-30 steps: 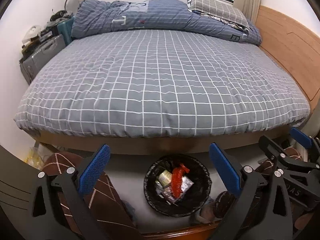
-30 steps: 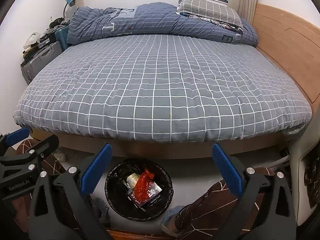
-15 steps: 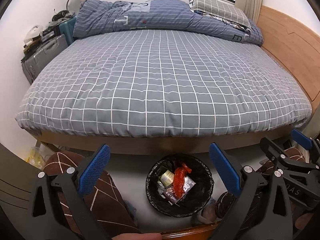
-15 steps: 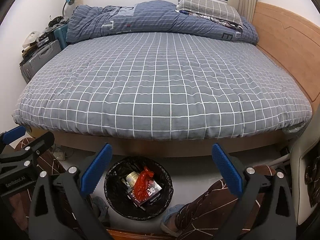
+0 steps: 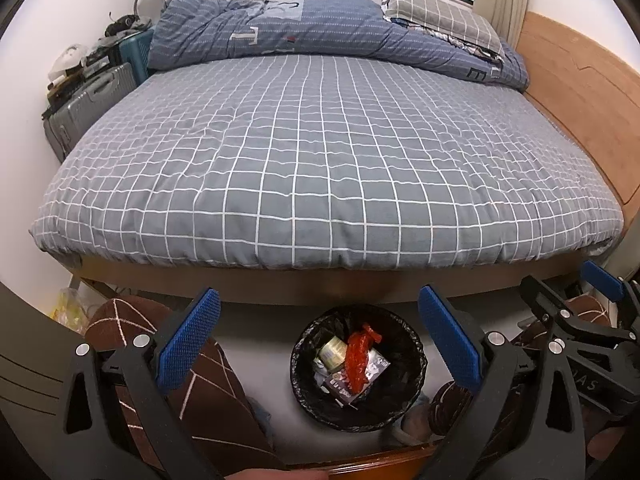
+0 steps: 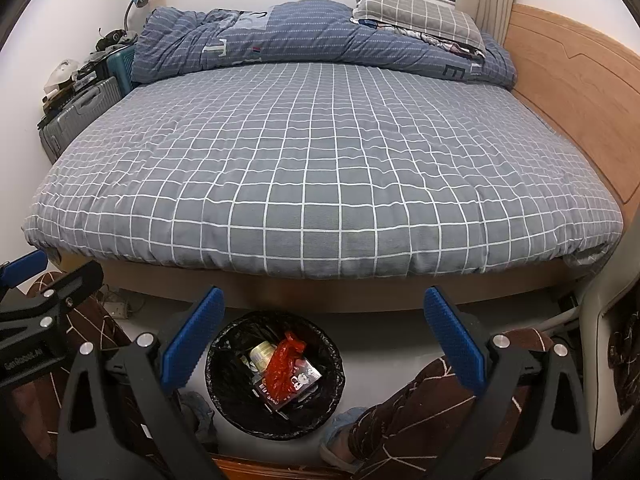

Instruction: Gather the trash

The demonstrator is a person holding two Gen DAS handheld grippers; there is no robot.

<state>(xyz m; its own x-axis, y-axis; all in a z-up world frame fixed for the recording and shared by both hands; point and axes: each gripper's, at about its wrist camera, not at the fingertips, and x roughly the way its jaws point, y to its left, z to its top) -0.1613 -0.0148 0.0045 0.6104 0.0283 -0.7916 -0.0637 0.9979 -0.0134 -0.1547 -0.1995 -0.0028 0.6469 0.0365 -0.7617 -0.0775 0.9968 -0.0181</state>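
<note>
A round bin with a black liner [image 5: 412, 380] [image 6: 224, 396] stands on the floor at the foot of the bed. It holds a red crumpled bag [image 5: 358, 354] [image 6: 284, 364], a small tin [image 5: 332, 350] [image 6: 262, 350] and a printed packet [image 5: 344, 384] [image 6: 304, 376]. My left gripper [image 5: 318, 338] is open and empty above the bin. My right gripper [image 6: 324, 340] is open and empty above the bin's right side. The right gripper also shows at the right edge of the left wrist view [image 5: 592, 320]. The left gripper shows at the left edge of the right wrist view [image 6: 36, 292].
A bed with a grey checked cover [image 5: 320, 152] [image 6: 320, 160] fills the room ahead, with a blue duvet [image 5: 304, 28] and pillow [image 5: 440, 16] at the far end. Suitcases [image 5: 88, 108] stand at the left. The person's legs in brown trousers [image 5: 200, 392] [image 6: 420, 412] flank the bin.
Both views have risen and tilted slightly, so the bin sits a little lower and nearer the centre. Both grippers stay open and empty.
</note>
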